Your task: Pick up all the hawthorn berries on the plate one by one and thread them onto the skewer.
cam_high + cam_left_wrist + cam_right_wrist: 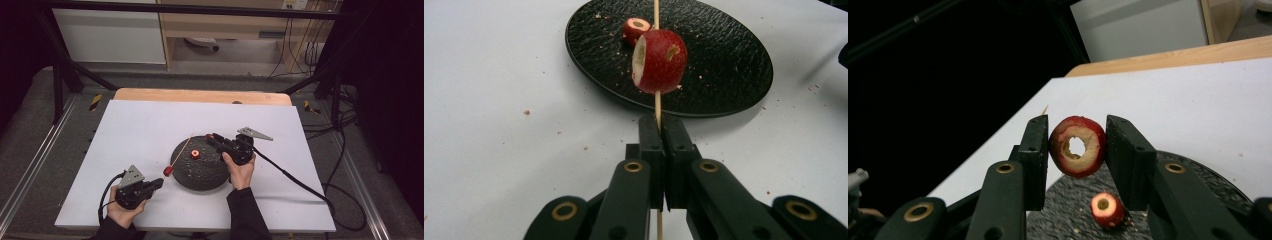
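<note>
My left gripper (159,183) (662,122) is shut on a thin wooden skewer (657,102), near its lower end. A cored red fruit (660,61) (168,171) is threaded on the skewer just beyond the jaws, at the near-left rim of the black plate (205,175). The skewer slants up over the plate. My right gripper (211,138) (1078,131) hovers over the plate's far side, shut on a second cored red fruit (1078,146), whose hole faces the camera. A third red fruit (195,154) (1107,209) lies on the plate (1198,175).
The plate sits mid-table on a white board (150,125) over a wooden tabletop (200,95). Crumbs dot the plate (724,65) and the board near it. A black cable (295,180) trails right from the right gripper. Dark frame bars stand at the back.
</note>
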Available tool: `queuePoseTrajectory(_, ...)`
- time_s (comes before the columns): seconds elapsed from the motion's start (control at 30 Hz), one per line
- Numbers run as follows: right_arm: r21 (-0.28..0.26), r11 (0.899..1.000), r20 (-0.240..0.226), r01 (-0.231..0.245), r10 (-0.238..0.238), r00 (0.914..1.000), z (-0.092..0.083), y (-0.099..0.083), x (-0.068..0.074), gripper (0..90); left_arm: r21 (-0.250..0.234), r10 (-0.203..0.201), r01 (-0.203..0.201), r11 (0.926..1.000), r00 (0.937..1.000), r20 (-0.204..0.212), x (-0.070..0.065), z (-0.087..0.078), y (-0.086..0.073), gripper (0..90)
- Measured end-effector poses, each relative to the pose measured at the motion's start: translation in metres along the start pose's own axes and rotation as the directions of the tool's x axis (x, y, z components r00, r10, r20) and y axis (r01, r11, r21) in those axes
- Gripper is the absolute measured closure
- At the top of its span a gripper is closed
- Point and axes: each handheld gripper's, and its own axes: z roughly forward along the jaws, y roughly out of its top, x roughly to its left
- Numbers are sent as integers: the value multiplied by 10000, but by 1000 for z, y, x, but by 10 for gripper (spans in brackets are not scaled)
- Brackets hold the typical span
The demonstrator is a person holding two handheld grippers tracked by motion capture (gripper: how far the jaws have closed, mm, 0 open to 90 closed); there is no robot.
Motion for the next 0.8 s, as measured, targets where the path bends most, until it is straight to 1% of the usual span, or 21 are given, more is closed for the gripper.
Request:
queuePoseTrajectory(0.1,-323,9994,-31,-127,126,9999,0,1,0,631,-32,12,-12,10000,10000,27,-1,0,0,884)
queuePoseTrajectory(0.13,-454,9989,2,-85,85,10000,1,1,0,631,-46,7,-7,10000,10000,31,-1,0,0,883)
queuePoseTrajectory(0.2,-599,9978,-120,-279,273,9996,1,2,1,631,-63,-15,15,10000,10000,50,-2,0,0,884)
queuePoseTrajectory(0.27,-772,9966,-159,-287,276,9995,1,3,0,631,-80,-5,6,10000,10000,78,-3,1,0,884)
queuePoseTrajectory(0.3,-835,9957,-201,-392,377,9991,2,3,0,631,-102,7,-6,9999,10000,73,-3,1,0,884)
queuePoseTrajectory(0.37,-972,9943,-191,-428,411,9990,2,4,0,631,-129,-2,3,9999,10000,84,-4,1,1,884)
queuePoseTrajectory(0.47,-1221,9914,-169,-480,463,9988,2,5,-1,632,-164,-2,4,9999,9999,102,-5,2,1,884)
queuePoseTrajectory(0.5,-1299,9896,-171,-615,598,9981,2,5,0,632,-167,5,-3,9999,9999,100,-5,2,1,884)
queuePoseTrajectory(0.53,-1384,9887,-155,-577,560,9983,3,6,-1,632,-173,-3,5,9999,9999,103,-6,2,1,883)
queuePoseTrajectory(0.6,-1568,9852,-174,-698,679,9975,4,6,-1,632,-180,16,-14,9998,10000,97,-6,2,1,883)
queuePoseTrajectory(0.8,-1966,9770,-199,-825,801,9966,7,6,-3,632,-223,-67,70,9997,9999,128,-7,3,1,884)
